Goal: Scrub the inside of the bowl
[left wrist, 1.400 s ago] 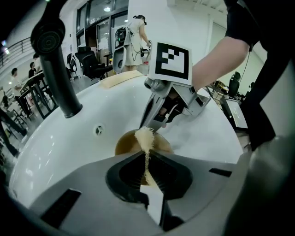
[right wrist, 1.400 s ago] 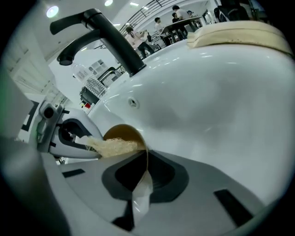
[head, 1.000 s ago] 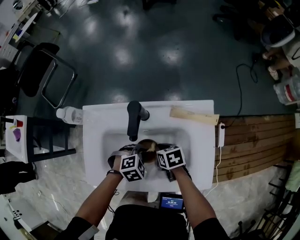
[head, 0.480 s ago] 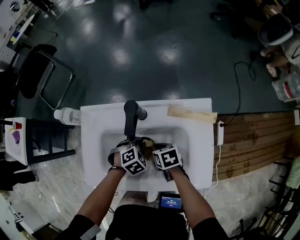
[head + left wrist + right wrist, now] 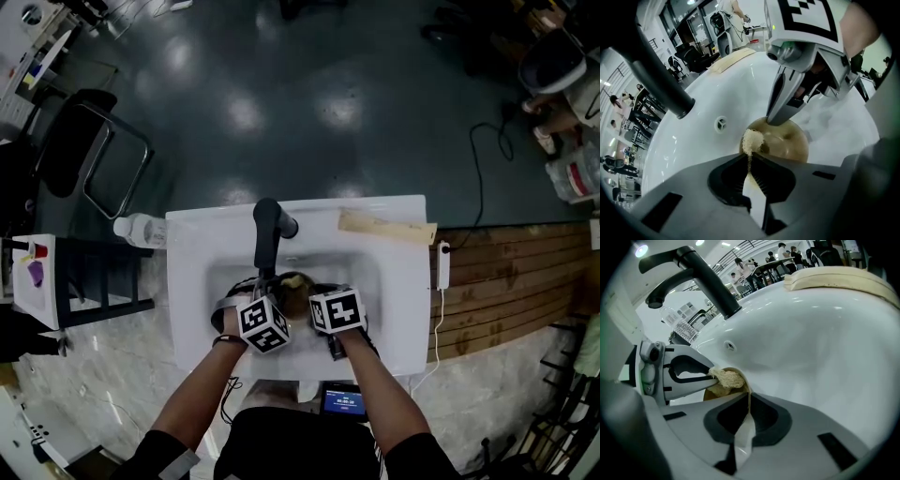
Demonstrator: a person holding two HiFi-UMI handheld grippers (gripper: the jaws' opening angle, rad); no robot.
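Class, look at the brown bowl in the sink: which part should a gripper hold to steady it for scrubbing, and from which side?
Grip the rim of the bowl on its right side, coming from above. The wall is thin enough to pinch, with one finger inside and one outside. The right gripper holds it so, leaving the inside free for the scrub pad in the left gripper.

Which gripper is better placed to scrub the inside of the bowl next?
Left, probably. The left gripper is shut on the scrubbing pad, which sits in the bowl. The right gripper is shut on the bowl's rim and should steady it.
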